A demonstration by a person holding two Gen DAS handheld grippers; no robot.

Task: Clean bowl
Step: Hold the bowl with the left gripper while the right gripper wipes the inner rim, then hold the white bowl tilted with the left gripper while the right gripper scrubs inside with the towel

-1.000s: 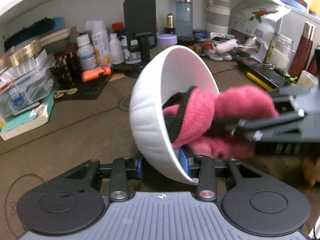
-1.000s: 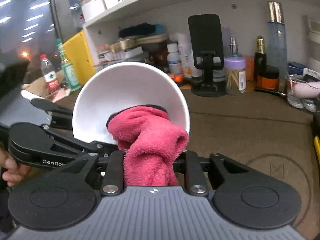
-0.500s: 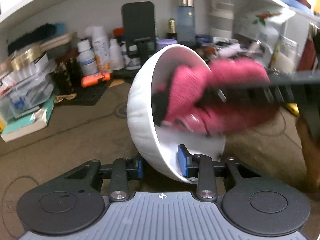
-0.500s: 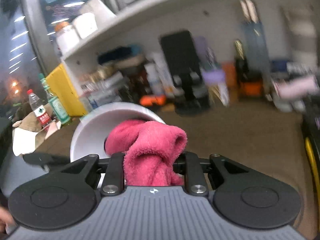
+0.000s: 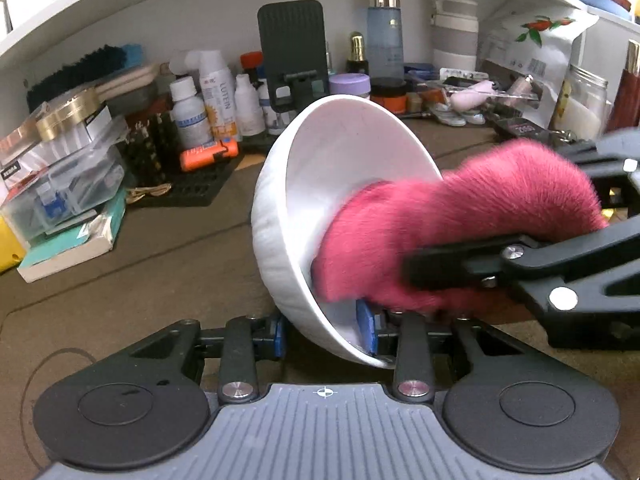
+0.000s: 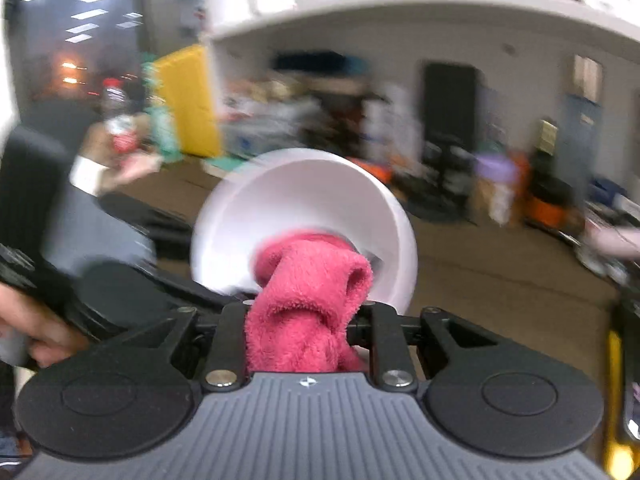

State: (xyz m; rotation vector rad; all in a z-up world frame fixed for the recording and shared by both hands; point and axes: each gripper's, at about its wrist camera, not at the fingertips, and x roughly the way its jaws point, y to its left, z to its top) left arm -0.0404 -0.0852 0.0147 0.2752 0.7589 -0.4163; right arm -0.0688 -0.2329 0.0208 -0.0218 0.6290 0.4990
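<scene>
My left gripper [image 5: 326, 338] is shut on the lower rim of a white bowl [image 5: 340, 168], which it holds tilted on its side above the table, opening to the right. My right gripper [image 6: 306, 320] is shut on a pink cloth [image 6: 308, 300] and presses it into the lower part of the bowl [image 6: 304, 208]. In the left wrist view the cloth [image 5: 452, 232] and the right gripper's black arms come in from the right. The right wrist view is blurred by motion.
A brown table [image 5: 140, 272] lies below. Its back is crowded with bottles [image 5: 216, 96], a black phone stand [image 5: 292, 52], clear boxes [image 5: 68, 176], jars and packets under a white shelf. A yellow box [image 6: 188, 100] stands far left.
The cloth has swept from the upper part of the bowl down to its lower part. The bowl has stayed in the left gripper, tilted the same way.
</scene>
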